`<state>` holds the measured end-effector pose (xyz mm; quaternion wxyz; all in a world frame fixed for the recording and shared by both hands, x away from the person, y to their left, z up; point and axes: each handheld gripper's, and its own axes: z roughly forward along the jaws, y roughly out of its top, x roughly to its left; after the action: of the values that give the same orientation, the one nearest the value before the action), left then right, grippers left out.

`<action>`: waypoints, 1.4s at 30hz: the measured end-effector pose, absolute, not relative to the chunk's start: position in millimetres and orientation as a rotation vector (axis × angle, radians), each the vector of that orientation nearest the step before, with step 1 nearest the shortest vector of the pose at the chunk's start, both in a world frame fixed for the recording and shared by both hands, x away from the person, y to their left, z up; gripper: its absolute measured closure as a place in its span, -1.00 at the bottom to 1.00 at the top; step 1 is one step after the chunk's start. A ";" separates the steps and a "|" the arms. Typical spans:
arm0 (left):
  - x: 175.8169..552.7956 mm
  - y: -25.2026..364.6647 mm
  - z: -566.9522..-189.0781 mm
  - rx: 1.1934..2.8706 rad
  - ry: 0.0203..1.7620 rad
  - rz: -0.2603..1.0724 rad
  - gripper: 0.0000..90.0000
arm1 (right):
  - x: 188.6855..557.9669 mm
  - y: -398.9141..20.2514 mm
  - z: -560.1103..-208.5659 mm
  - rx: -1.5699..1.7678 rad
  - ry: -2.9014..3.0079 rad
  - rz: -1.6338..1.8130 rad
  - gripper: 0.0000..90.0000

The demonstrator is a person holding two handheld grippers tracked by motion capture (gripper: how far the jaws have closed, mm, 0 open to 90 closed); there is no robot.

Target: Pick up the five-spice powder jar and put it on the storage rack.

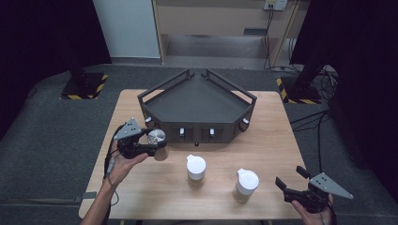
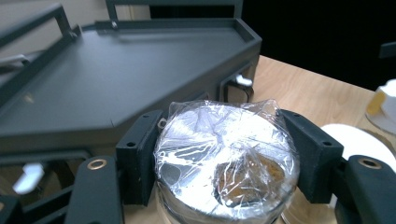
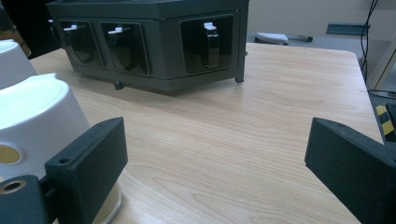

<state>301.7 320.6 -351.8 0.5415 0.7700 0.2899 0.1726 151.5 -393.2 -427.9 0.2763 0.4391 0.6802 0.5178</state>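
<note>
A small jar with a shiny foil top under crinkled clear film is held off the wooden table. My left gripper is shut on it, one black pad pressed on each side. It hangs by the front left corner of the dark grey tray. At the table's front right corner my right gripper is open, with nothing but bare wood between its jaws. Two white-capped jars stand upright on the table in front of the tray.
The tray is angular, with raised rails and bare inside. Its front face has dark recesses with white clips. The nearer white-capped jar stands just left of my right gripper's left jaw. Dark floor surrounds the table.
</note>
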 end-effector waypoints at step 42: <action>407.8 256.6 -287.6 1.704 0.913 0.643 -0.25 | 153.1 -397.2 -430.0 1.191 1.826 1.417 -0.87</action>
<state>407.8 256.6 -287.6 0.5247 0.7120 0.3815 0.2686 153.1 -397.2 -430.0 0.2676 0.4414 0.6766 0.5251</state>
